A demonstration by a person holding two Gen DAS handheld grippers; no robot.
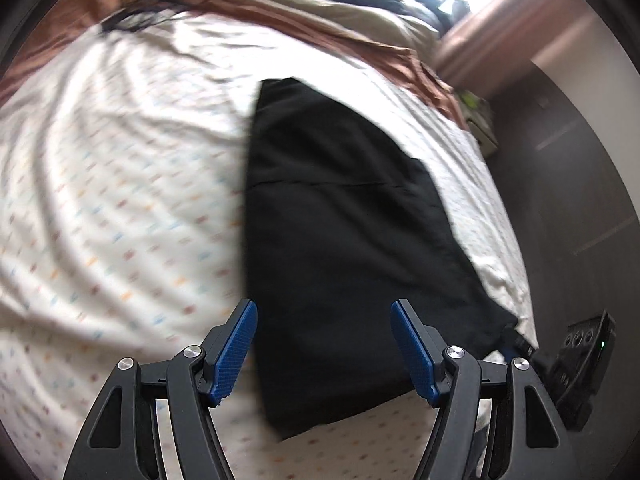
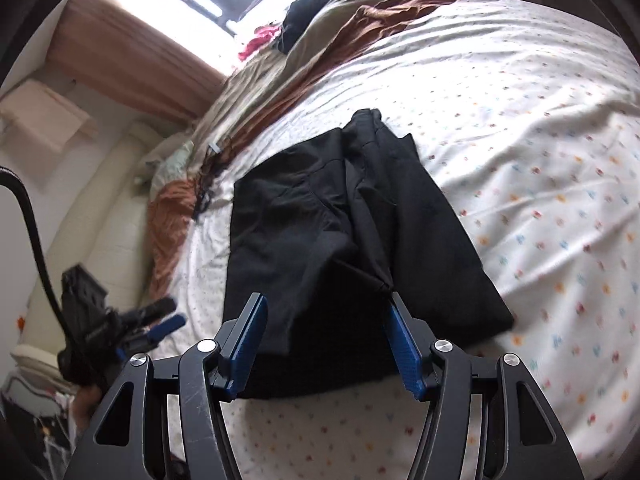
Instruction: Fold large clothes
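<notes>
A black, partly folded cloth garment [image 1: 340, 220] lies flat on the bed's white, colour-flecked sheet [image 1: 120, 200], its long axis running away from both grippers. The left gripper [image 1: 324, 348] and right gripper [image 2: 326, 340] each hover over its near edge, jaws standing apart and holding nothing; neither looks clearly nearer.

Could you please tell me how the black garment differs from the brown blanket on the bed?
The black garment lies folded into a flat, compact shape; the brown blanket lies bunched and rumpled. The garment sits mid-bed near both grippers; the blanket runs along the far side toward the window. Both rest on the dotted white sheet.
</notes>
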